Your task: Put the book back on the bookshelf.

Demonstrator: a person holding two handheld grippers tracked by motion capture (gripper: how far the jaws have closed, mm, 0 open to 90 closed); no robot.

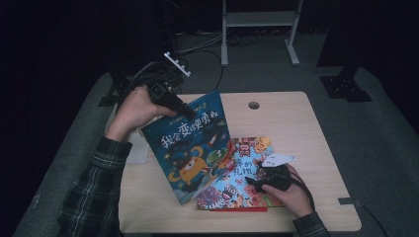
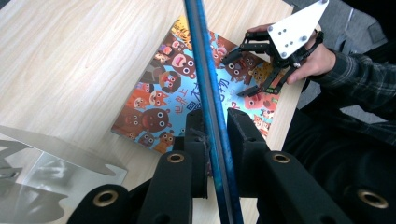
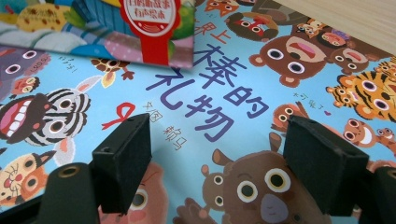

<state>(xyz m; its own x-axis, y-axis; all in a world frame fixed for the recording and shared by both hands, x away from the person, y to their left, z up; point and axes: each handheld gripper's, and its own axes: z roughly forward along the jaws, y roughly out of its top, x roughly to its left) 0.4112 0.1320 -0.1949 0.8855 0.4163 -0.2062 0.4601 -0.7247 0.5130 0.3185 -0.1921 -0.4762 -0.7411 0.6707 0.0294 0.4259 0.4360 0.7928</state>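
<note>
A blue picture book with an orange monster on its cover is lifted off the table and tilted. My left gripper is shut on its top edge. In the left gripper view the book's thin edge runs between the closed jaws of that gripper. A second picture book with cartoon animals lies flat on the table, partly under the lifted one. My right gripper rests low over its right part, jaws open, nothing between them. In the right gripper view its jaws stand wide above the animal cover, with the blue book's corner overhead.
The wooden table has a cable hole at the back. A pale sheet or stand sits at the table's left edge, seen as a silvery plate in the left gripper view. A white shelf frame stands behind the table.
</note>
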